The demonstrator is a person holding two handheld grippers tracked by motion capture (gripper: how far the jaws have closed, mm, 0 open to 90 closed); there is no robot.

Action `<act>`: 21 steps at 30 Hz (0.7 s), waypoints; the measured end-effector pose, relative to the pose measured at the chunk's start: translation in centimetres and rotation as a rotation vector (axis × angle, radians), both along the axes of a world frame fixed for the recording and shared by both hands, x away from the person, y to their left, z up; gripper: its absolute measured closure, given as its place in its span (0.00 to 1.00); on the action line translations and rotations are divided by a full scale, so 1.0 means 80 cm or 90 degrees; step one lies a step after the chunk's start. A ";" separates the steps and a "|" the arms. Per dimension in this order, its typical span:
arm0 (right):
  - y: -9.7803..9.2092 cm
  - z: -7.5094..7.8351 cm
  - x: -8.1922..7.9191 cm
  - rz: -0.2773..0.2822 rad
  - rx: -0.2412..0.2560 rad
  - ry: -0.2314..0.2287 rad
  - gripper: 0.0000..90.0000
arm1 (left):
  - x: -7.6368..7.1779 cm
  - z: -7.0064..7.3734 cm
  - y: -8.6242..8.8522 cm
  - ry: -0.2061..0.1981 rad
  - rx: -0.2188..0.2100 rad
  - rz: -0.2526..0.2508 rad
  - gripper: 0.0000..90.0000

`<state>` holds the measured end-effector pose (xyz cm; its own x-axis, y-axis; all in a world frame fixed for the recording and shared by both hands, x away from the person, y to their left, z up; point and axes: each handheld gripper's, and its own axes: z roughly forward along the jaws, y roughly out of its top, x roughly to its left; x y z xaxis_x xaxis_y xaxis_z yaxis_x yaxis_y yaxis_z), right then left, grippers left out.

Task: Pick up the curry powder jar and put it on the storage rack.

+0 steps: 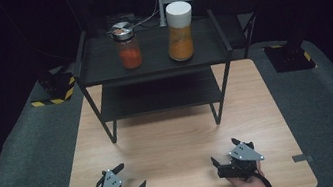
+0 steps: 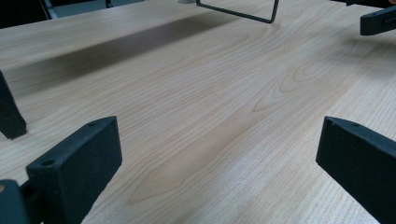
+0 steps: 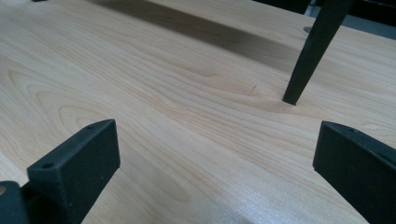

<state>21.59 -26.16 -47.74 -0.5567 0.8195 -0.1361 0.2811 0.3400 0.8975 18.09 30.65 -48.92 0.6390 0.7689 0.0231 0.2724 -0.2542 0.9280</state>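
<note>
both grippers rest low on the near edge of the table (image 1: 176, 132), well in front of the black shelf rack (image 1: 151, 58), likely a ready pose with nothing yet chosen. the left gripper (image 1: 128, 179) has its jaws spread wide and empty; the right gripper (image 1: 225, 154) likewise. on the rack's top shelf stand a metal-lidded jar (image 1: 127, 45) part-filled with red-orange powder and, beside it, a white-capped jar (image 1: 180, 31) holding orange powder.

Two jars (image 1: 128, 45) side by side on shelf (image 1: 98, 58)
</note>
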 end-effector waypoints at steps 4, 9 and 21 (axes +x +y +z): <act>-0.003 -0.001 -0.002 0.002 0.005 -0.002 0.00 | 0.001 0.000 0.000 0.001 0.000 -0.002 0.01; -0.003 -0.002 -0.004 0.003 0.003 -0.006 0.00 | 0.001 0.001 0.000 0.001 0.003 -0.005 0.02; -0.001 -0.004 -0.008 -0.003 0.001 -0.018 0.00 | -0.001 -0.007 0.009 -0.022 -0.013 -0.027 0.06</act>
